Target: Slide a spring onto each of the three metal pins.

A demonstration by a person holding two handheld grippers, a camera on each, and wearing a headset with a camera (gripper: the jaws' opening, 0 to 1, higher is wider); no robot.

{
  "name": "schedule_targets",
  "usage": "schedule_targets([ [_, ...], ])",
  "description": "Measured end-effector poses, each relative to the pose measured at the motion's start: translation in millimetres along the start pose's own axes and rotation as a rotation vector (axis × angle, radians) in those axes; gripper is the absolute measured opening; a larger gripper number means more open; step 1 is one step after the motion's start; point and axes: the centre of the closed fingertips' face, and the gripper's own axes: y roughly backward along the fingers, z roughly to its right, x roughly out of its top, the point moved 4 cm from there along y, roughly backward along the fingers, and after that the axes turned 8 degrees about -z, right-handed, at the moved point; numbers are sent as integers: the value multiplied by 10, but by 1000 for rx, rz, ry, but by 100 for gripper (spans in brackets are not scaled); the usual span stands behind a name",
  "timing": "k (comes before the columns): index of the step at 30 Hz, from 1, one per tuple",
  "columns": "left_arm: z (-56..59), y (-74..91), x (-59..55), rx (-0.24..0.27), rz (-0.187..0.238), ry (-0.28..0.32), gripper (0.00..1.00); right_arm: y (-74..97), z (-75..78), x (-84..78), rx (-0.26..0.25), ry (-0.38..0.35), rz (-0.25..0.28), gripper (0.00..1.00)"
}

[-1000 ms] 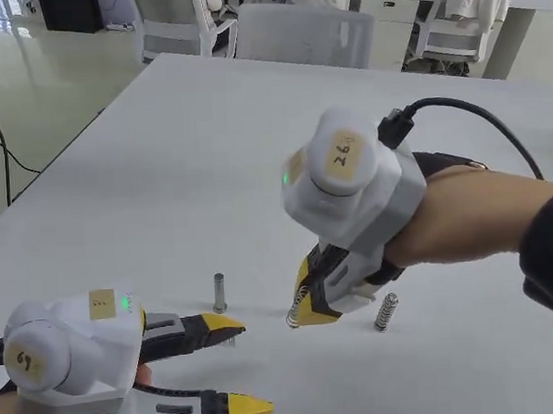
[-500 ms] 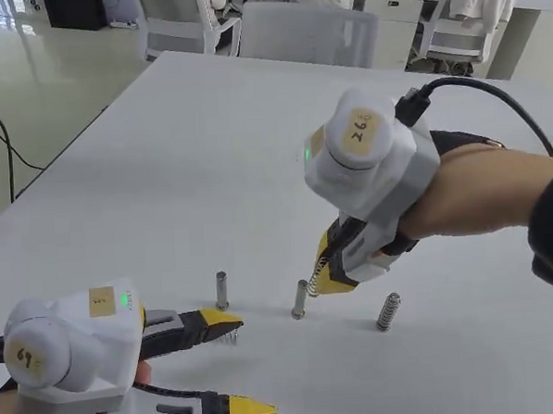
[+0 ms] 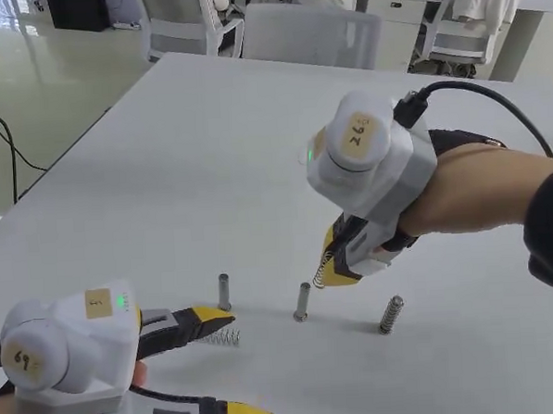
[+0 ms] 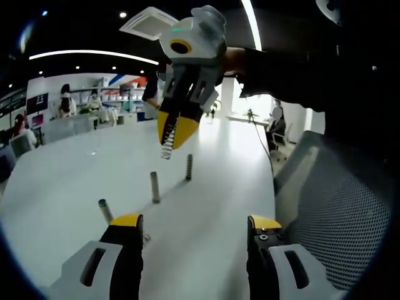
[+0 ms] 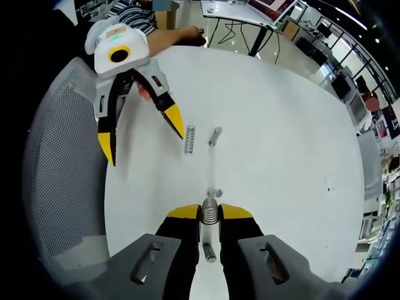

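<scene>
Spring [image 3: 322, 266] was clamped in the R tongs [image 3: 338, 270], jaws narrow on its upper coils and the lower end hanging free at a tilt. It sat just above and beside the mid pin [image 3: 302, 301], not yet on it. Judged: grip taken high so the open lower end can drop over the pin top; tilt needs correcting to approx. vertical first, or the coil will catch on the pin edge. R gripper view confirmed the coils pinched between the yellow tips. End pin [image 3: 389, 314], on the R side, already carried a spring round its shaft. Bare pin [image 3: 224, 291], on the L side, stood upright w/ nothing on it. Loose spring [image 3: 223, 337] lay flat on the bench [image 3: 209, 155], near the bare pin and just beside one jaw of the L tongs [image 3: 240, 365]. L tongs were wide apart, holding nothing, low at the near edge; judged on standby for that loose spring. Progress est.: one of three fitted, second in hand. Bench top was white, plain and smooth, pins in a row across it. Room: open office w/ grey mesh chairs [image 3: 305, 34], further desks behind, glossy floor [image 3: 38, 80]. A black cable [image 3: 475, 99] ran from the R unit.
</scene>
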Motion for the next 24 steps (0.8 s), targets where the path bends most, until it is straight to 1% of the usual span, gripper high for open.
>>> schedule_targets([
  [11,-66,34,-30,41,-3,31,76,-9,32,0,-8,3,-6,8],
  [19,-106,44,-28,67,-2,38,84,-13,47,2,-9,5,-8,8],
  [24,-135,56,-25,82,4,43,87,-28,61,-8,-10,6,-12,8],
])
